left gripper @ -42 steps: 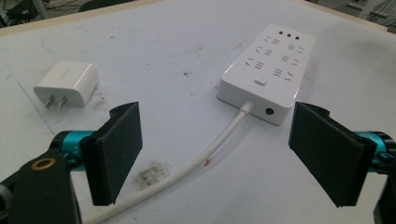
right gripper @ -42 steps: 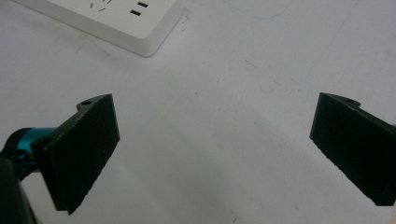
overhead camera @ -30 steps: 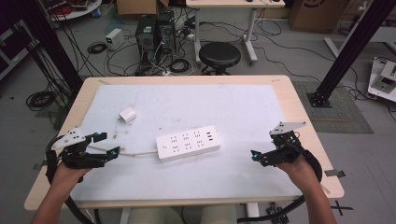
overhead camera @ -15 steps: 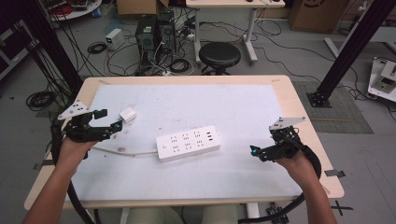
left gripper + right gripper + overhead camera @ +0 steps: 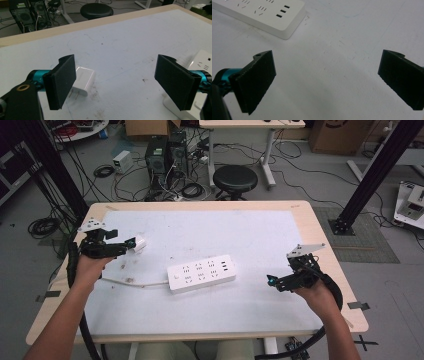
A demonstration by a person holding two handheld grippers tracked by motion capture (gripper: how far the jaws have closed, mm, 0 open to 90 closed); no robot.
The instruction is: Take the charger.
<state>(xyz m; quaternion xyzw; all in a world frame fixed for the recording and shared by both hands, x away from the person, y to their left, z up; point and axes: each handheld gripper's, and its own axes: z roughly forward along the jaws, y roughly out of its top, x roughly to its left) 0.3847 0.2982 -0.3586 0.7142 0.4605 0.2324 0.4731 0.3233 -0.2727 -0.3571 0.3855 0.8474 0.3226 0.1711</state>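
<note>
A white power strip (image 5: 201,273) lies in the middle of the white mat, its cable (image 5: 135,282) running left. A small white plug adapter (image 5: 139,243) lies on its side at the left. My left gripper (image 5: 129,245) is open, its tips right beside the adapter. In the left gripper view the adapter (image 5: 84,80) sits by the left jaw, partly hidden behind it and not clamped; my left gripper (image 5: 116,75) holds nothing, and the strip's end (image 5: 203,61) shows at the right. My right gripper (image 5: 273,281) is open and empty over bare mat right of the strip. Ahead of my right gripper (image 5: 327,70) lies the strip (image 5: 262,12).
The wooden table edge (image 5: 200,205) frames the mat. Beyond the table stand a black stool (image 5: 235,178), computer towers (image 5: 165,152) and floor cables. Black frame posts (image 5: 370,175) rise at both sides.
My left gripper has moved away from the near left edge, forward and right, up to the plug adapter. The right gripper has barely shifted. The strip lies as before.
</note>
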